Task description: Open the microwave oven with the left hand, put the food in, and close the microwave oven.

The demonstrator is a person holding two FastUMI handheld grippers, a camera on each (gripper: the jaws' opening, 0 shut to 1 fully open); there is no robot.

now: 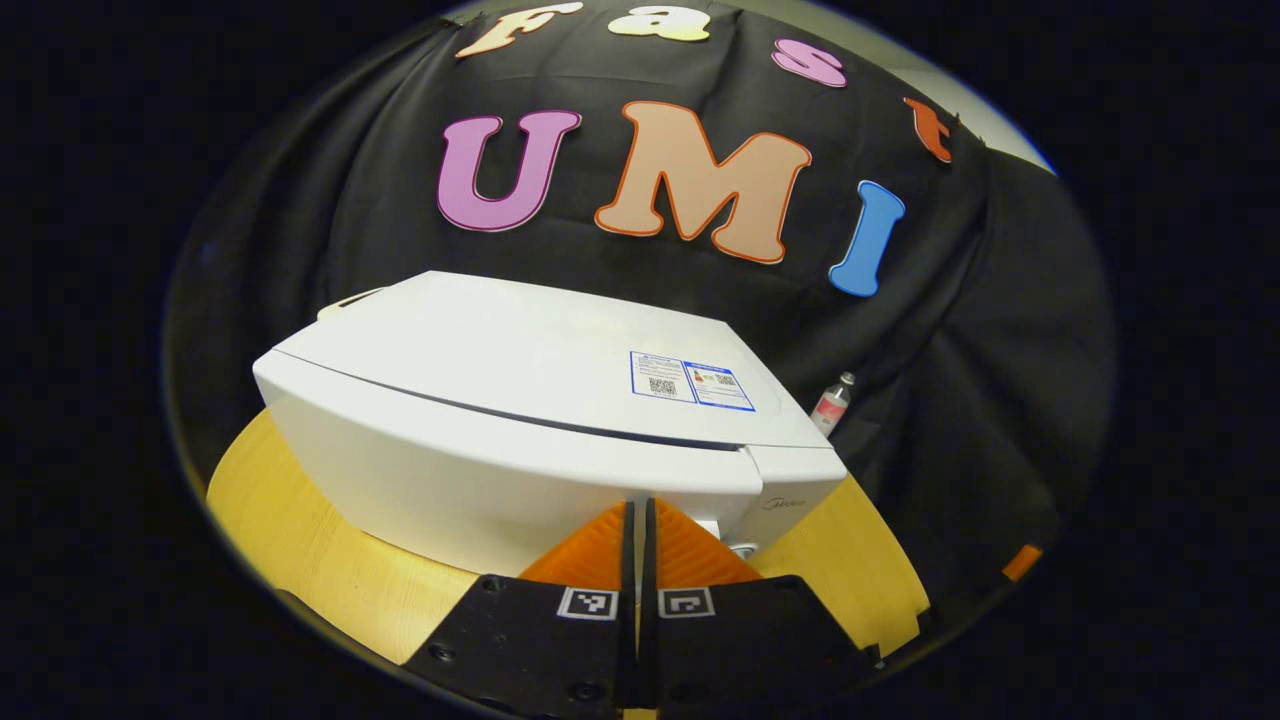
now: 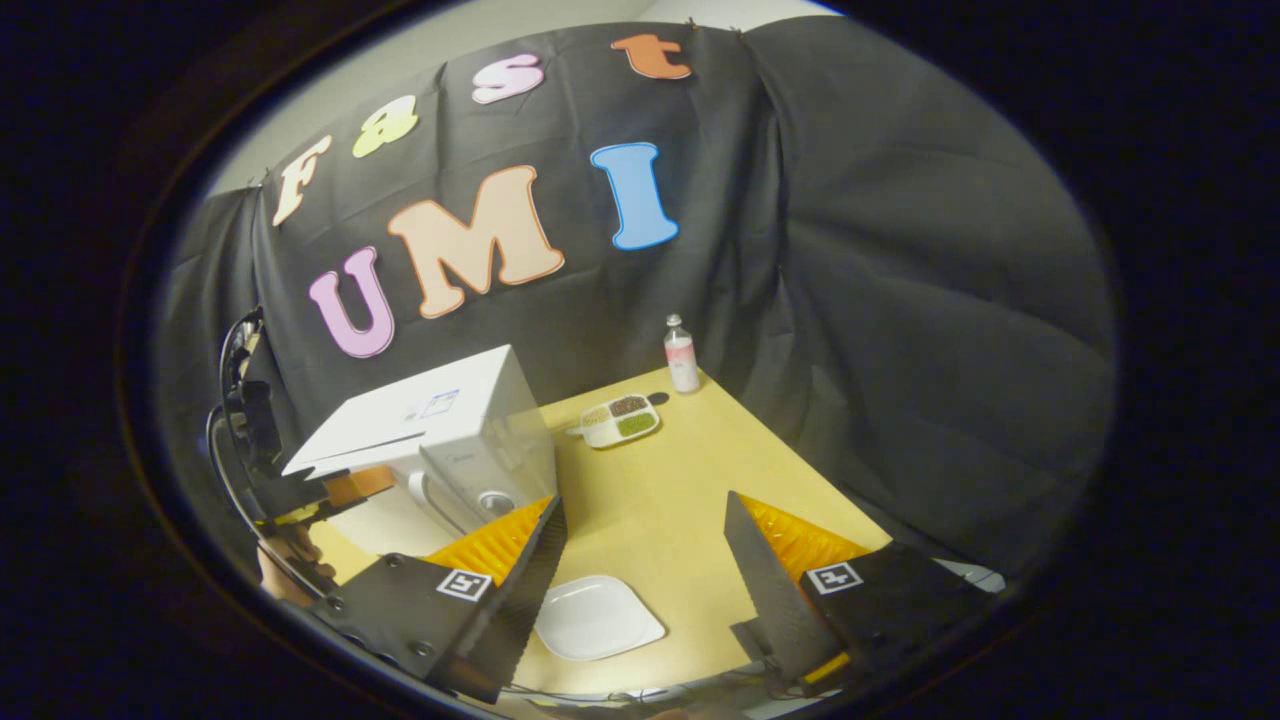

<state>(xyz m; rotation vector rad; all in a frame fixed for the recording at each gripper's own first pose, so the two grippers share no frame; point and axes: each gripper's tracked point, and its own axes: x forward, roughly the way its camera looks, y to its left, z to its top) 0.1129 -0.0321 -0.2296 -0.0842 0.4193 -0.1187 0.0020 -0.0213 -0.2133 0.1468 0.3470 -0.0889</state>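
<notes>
In the left gripper view we see our left gripper (image 1: 637, 520) closed with nothing between its fingers, right at the front of the white microwave (image 1: 520, 400) on the wooden table (image 1: 300, 560).

In the right gripper view our right gripper (image 2: 640, 550) gapes wide and empty above a white plate (image 2: 597, 617); the food tray (image 2: 620, 420) lies far, beside a bottle (image 2: 681, 355), right of the microwave (image 2: 440, 430).

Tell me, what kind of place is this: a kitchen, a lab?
Likely a staged recording booth, not a real kitchen: black cloth hangs as the walls, and a lone wooden table holds just a microwave, a food tray, a plate and a bottle.
</notes>
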